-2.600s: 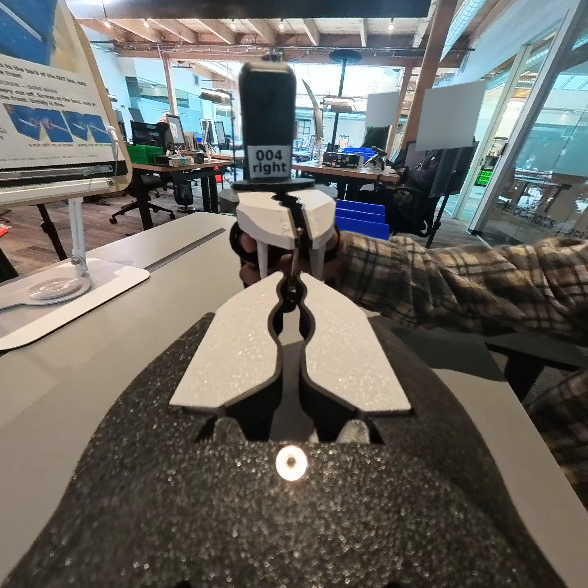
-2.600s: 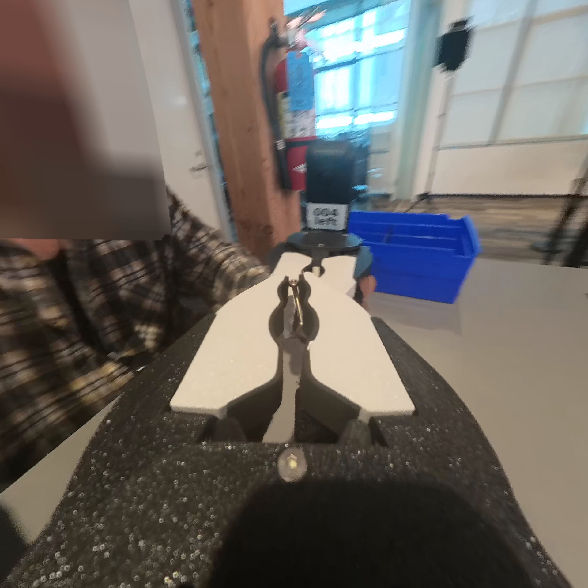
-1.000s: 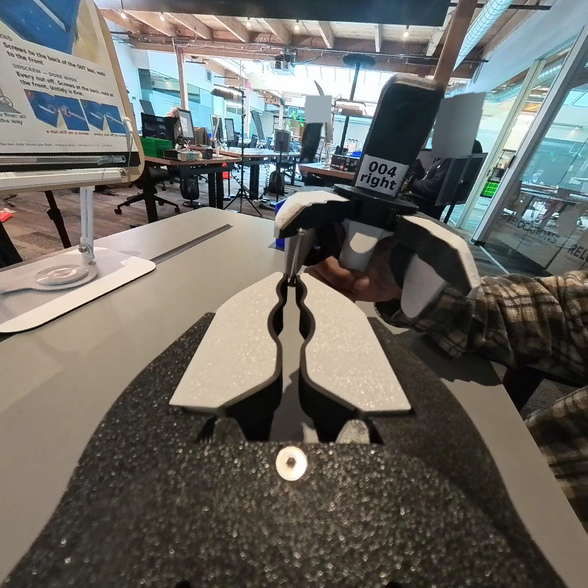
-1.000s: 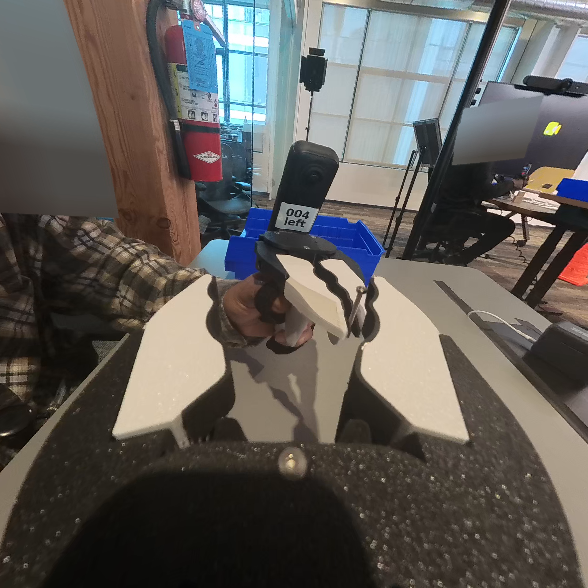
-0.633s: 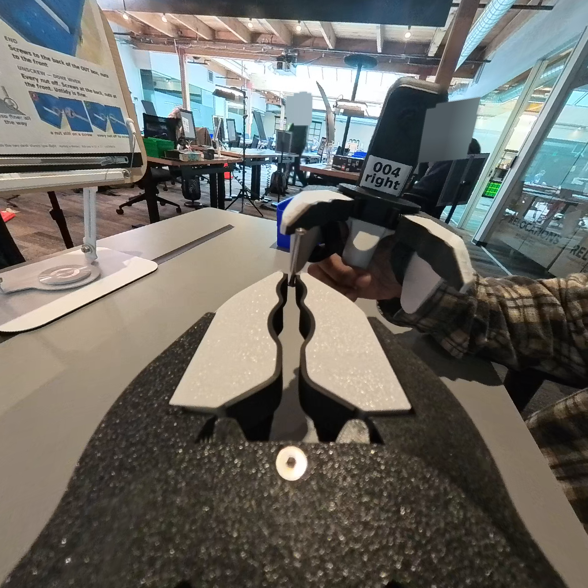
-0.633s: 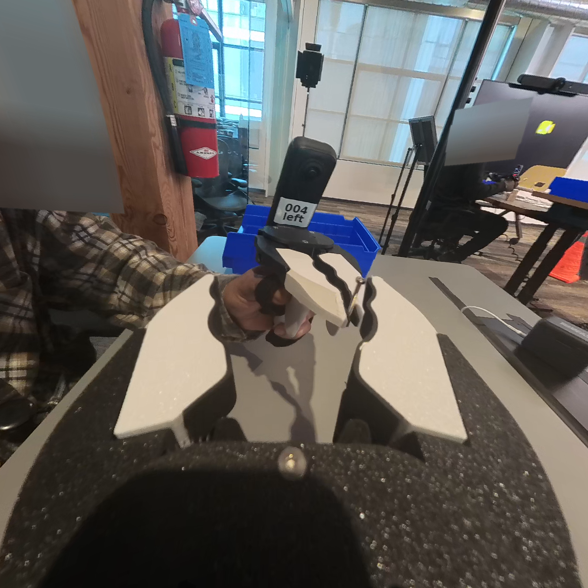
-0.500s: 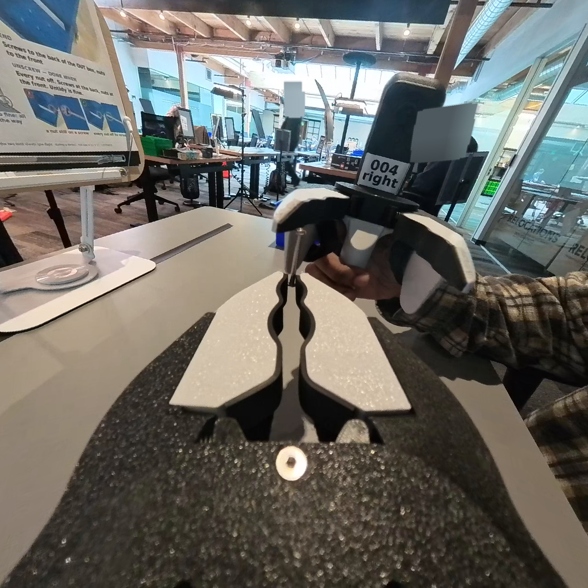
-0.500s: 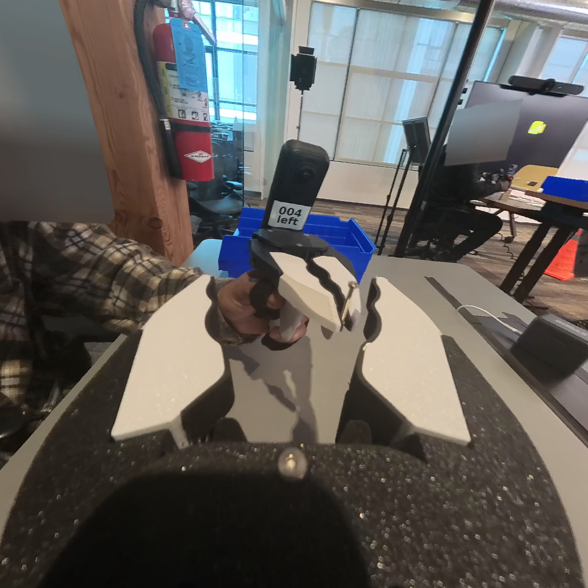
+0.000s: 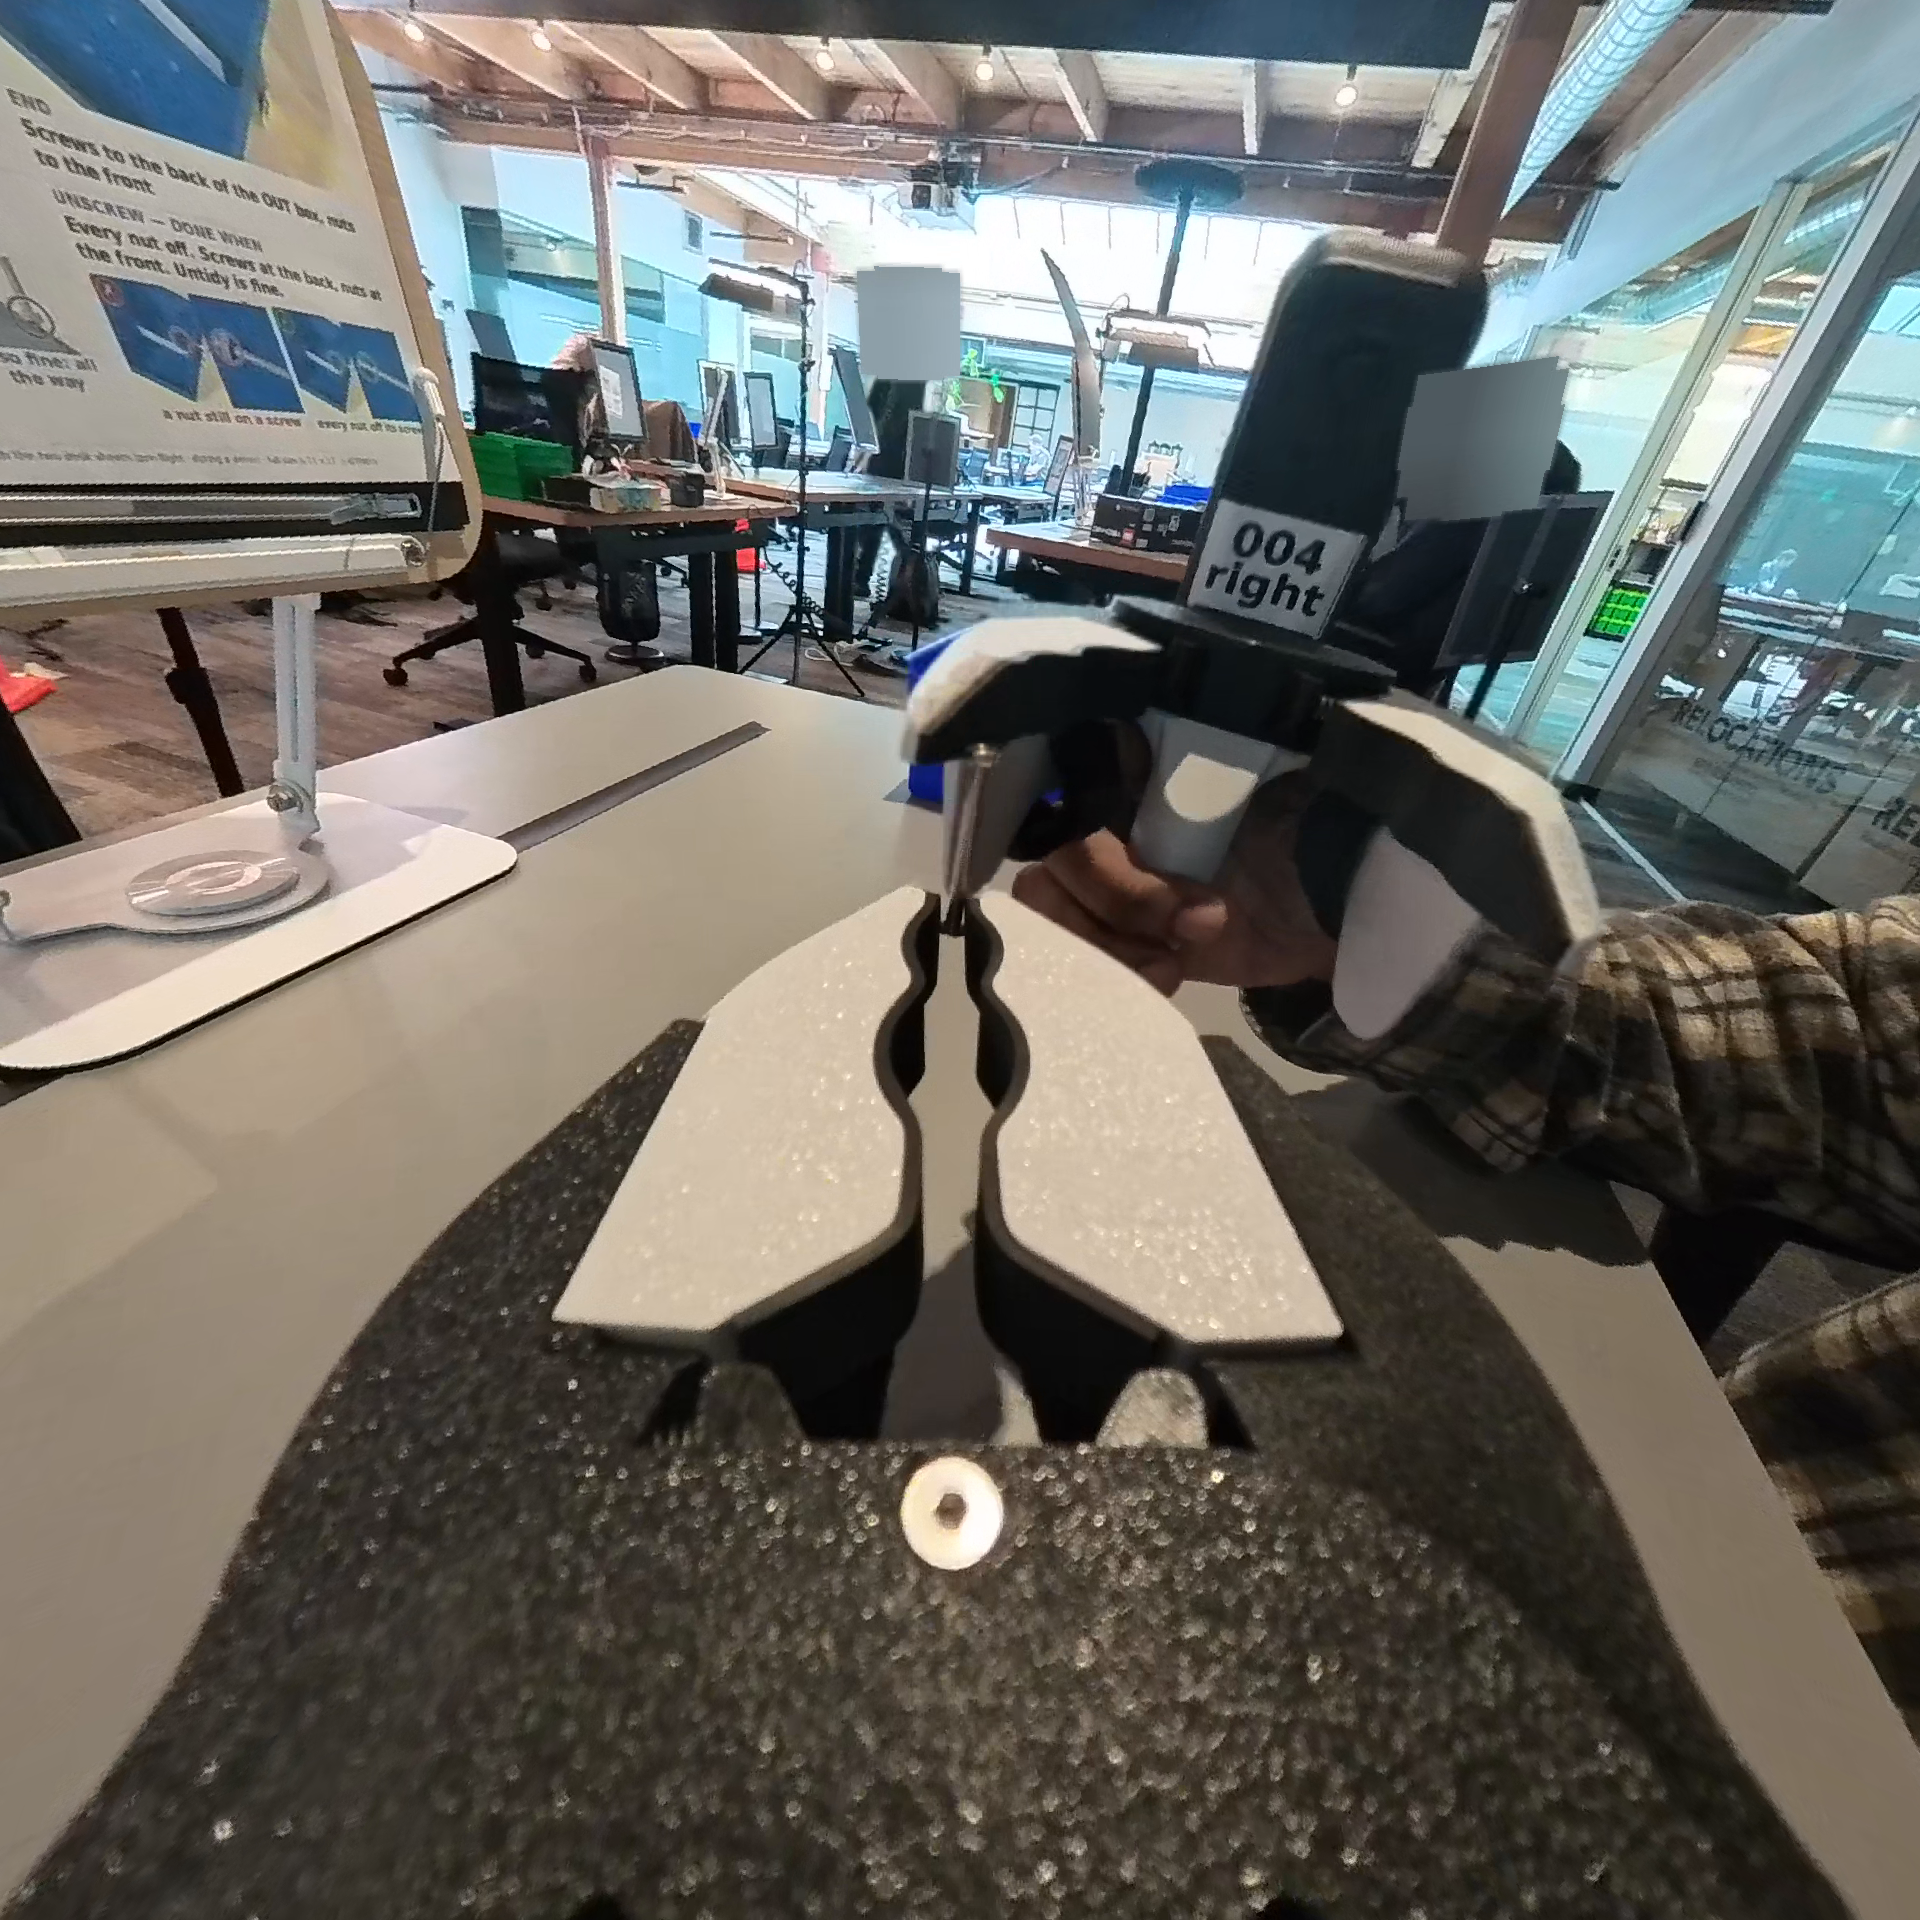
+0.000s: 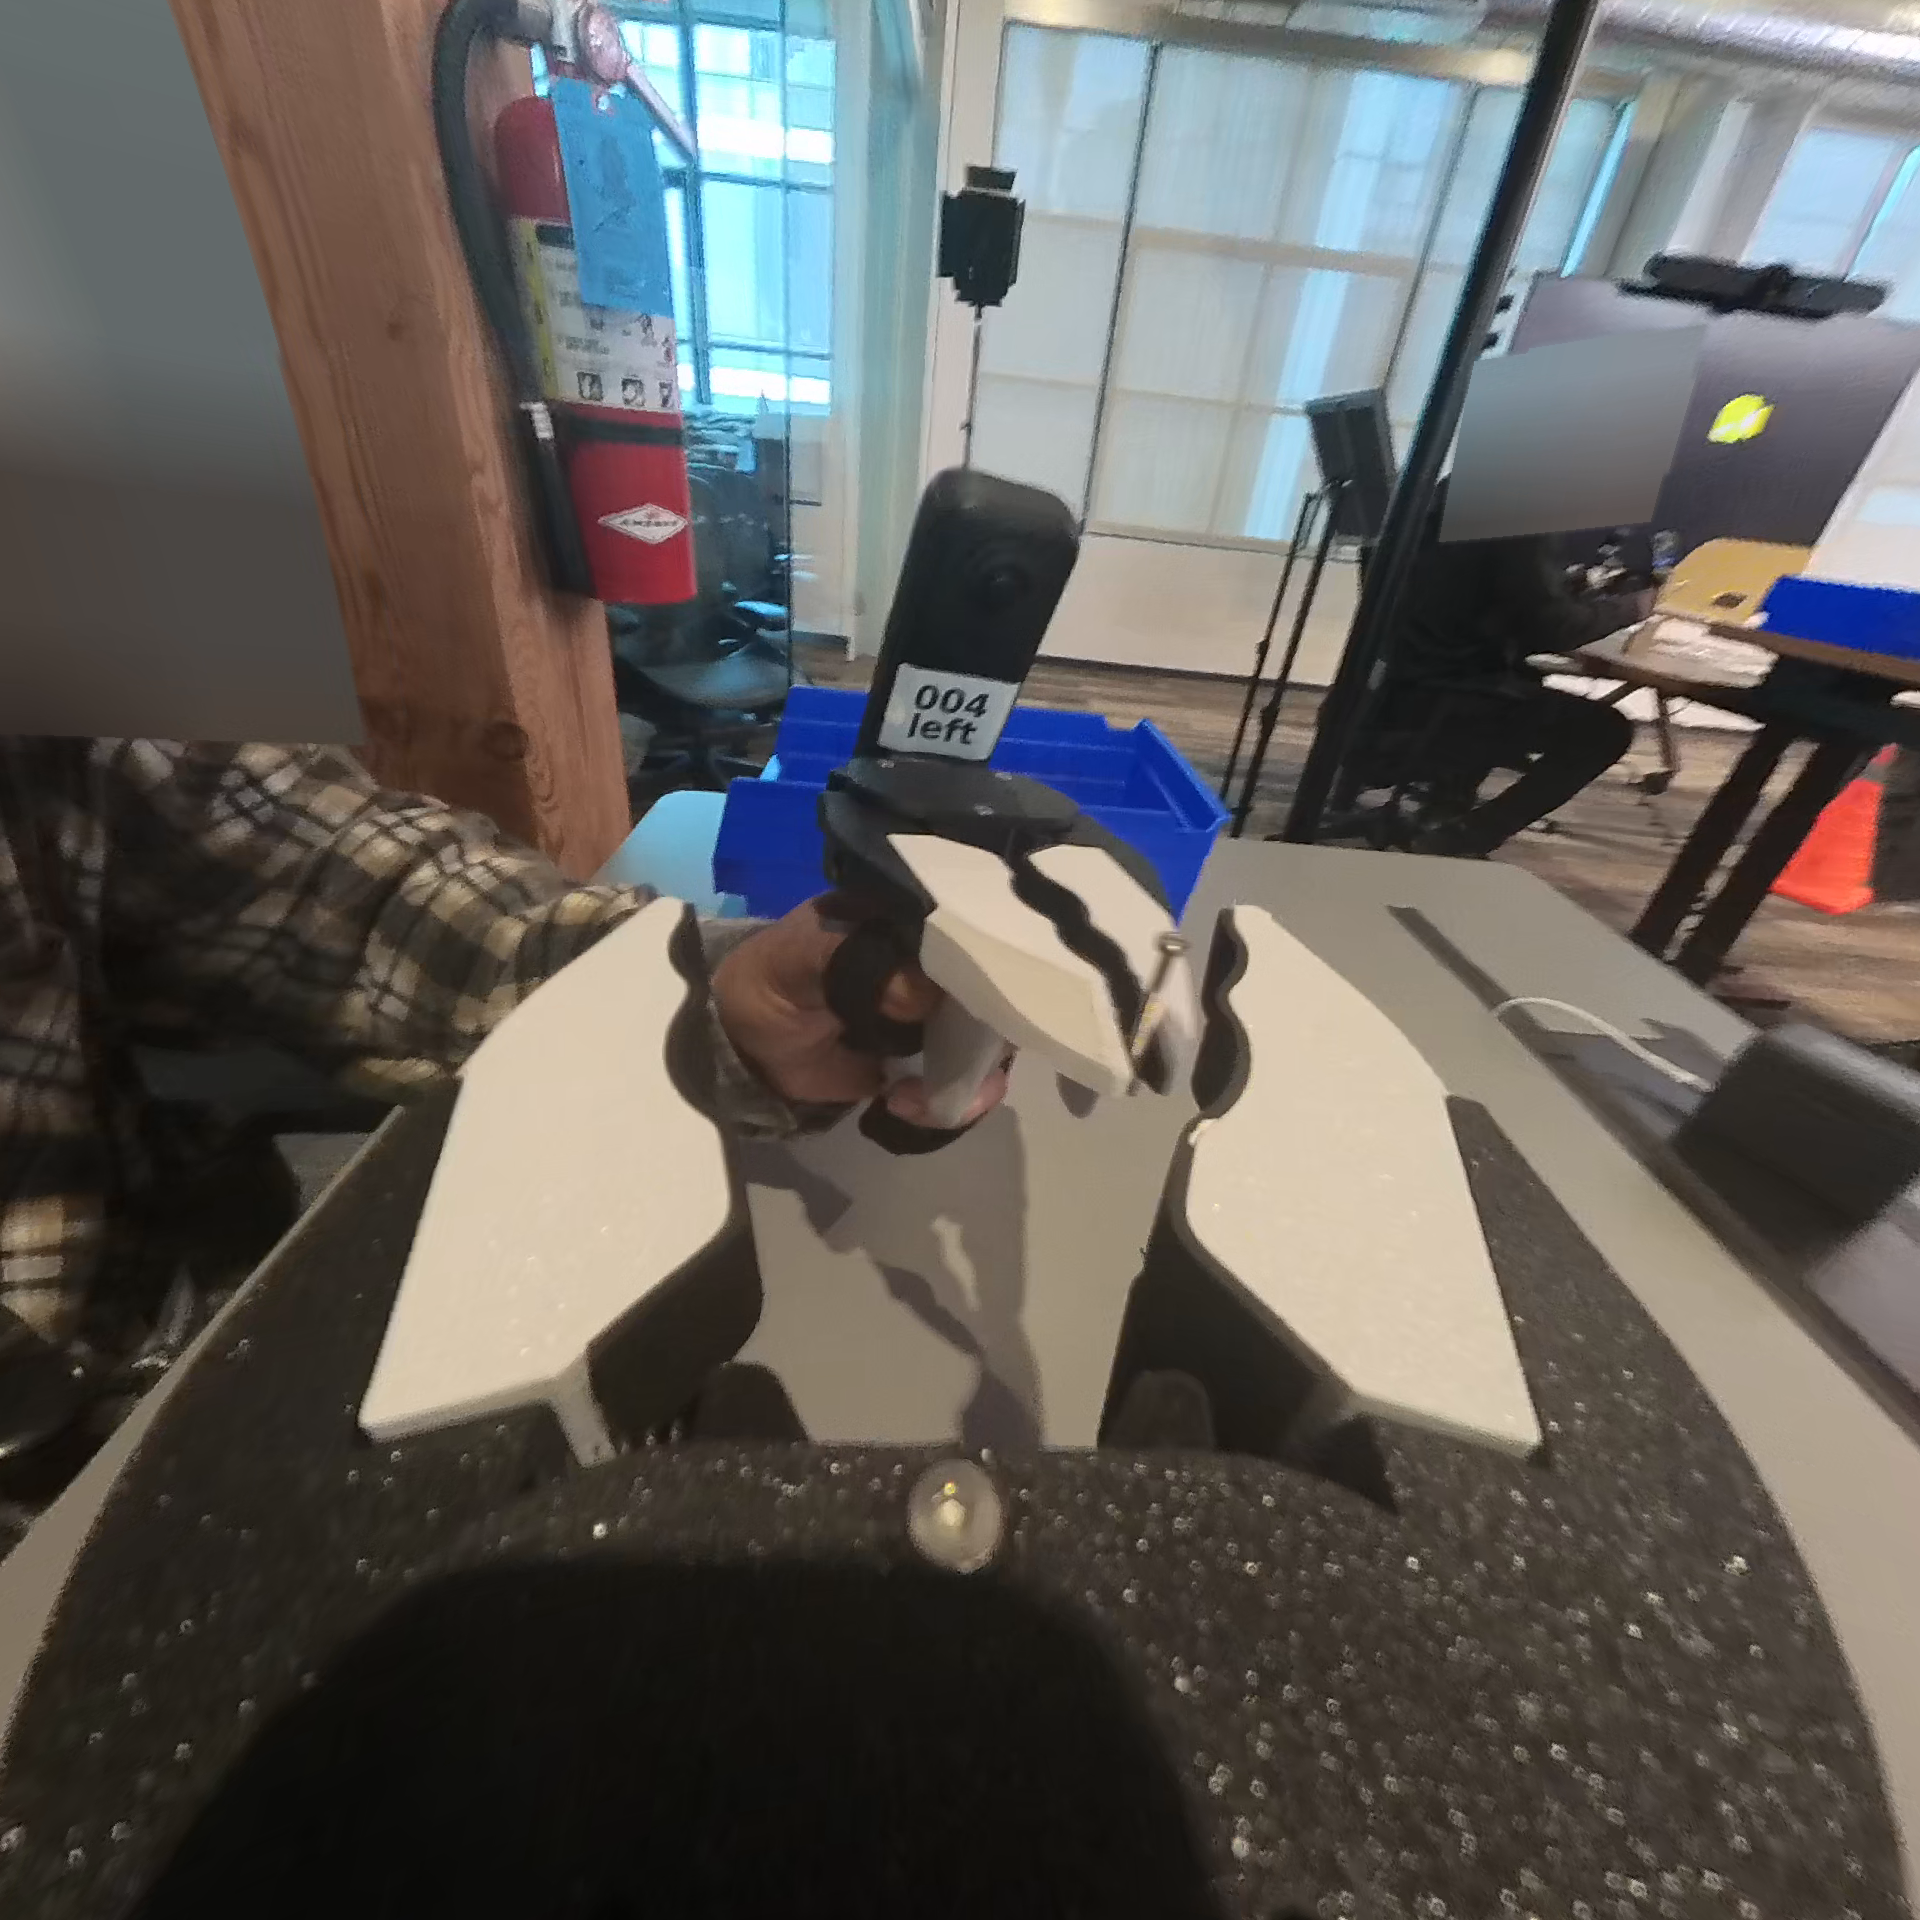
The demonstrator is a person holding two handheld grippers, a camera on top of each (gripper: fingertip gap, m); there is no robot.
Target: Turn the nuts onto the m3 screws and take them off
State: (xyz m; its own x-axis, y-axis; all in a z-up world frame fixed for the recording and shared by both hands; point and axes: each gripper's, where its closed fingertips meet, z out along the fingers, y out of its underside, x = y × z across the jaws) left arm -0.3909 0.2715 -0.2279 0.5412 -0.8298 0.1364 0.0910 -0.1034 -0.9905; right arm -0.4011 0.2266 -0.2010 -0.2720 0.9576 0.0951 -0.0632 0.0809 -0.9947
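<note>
Grey worktop (image 9: 436, 1049) runs under both my tools, and at its far left a white stand base (image 9: 239, 914) props up an instruction board (image 9: 197, 249). Moving right in the left wrist view, my left gripper (image 9: 950, 925) has its jaws drawn narrow, the white fingers (image 9: 790, 1122) nearly meeting at the tips, and pinched there is the lower end of a slim m3 screw (image 9: 964, 847). The screw stands almost upright, leaning a little to the right, with its head just under the upper finger of my right gripper (image 9: 1195, 831), which faces me from across the worktop. I cannot tell whether that finger touches the head, nor can I make out a nut on the shank; it is too small to see. Further right, my hand (image 9: 1195, 925) wraps the right tool's handle, and my plaid sleeve (image 9: 1621, 1049) runs off the edge. In the right wrist view, again from the left, the plaid sleeve (image 10: 312, 914) leads to my other hand (image 10: 800, 1018) on the left tool, with a blue bin (image 10: 1039, 790) behind it on the worktop. My right gripper (image 10: 951, 1029) has its jaws spread wide and holds nothing; the left tool's closed tips poke into that gap, close to my right-side finger (image 10: 1340, 1164), carrying the screw (image 10: 1158, 997) tilted. A dark box (image 10: 1808, 1153) and a white cable (image 10: 1590, 1029) lie at the far right.
</note>
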